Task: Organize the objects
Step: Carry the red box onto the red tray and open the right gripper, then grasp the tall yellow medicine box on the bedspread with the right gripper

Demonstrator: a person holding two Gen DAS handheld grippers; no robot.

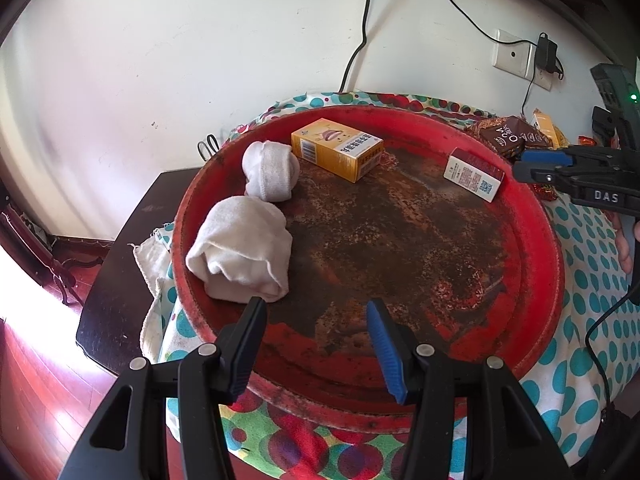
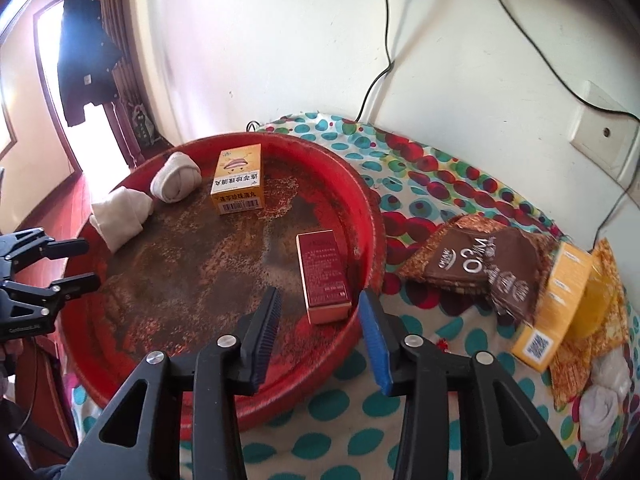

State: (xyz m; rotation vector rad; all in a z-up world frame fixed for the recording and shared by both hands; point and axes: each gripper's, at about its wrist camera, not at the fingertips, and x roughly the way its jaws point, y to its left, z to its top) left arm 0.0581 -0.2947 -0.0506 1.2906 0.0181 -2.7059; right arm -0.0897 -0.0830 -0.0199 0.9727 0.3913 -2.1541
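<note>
A worn red round tray (image 1: 540,248) (image 2: 364,200) holds two rolled white socks (image 1: 240,248) (image 1: 270,170) (image 2: 120,216) (image 2: 176,176), a yellow box (image 1: 336,148) (image 2: 239,180) and a red box (image 1: 474,174) (image 2: 324,276). My left gripper (image 1: 316,320) is open and empty over the tray's near rim, right of the nearer sock. My right gripper (image 2: 320,320) is open and empty just above the red box at the tray's right rim; it also shows in the left wrist view (image 1: 536,164).
On the dotted cloth (image 2: 420,184) right of the tray lie a brown snack packet (image 2: 480,268), a yellow box (image 2: 556,308), an orange wrapper and more white socks (image 2: 600,404). Wall sockets and cables are behind. A dark table edge (image 1: 120,264) drops to the floor at left.
</note>
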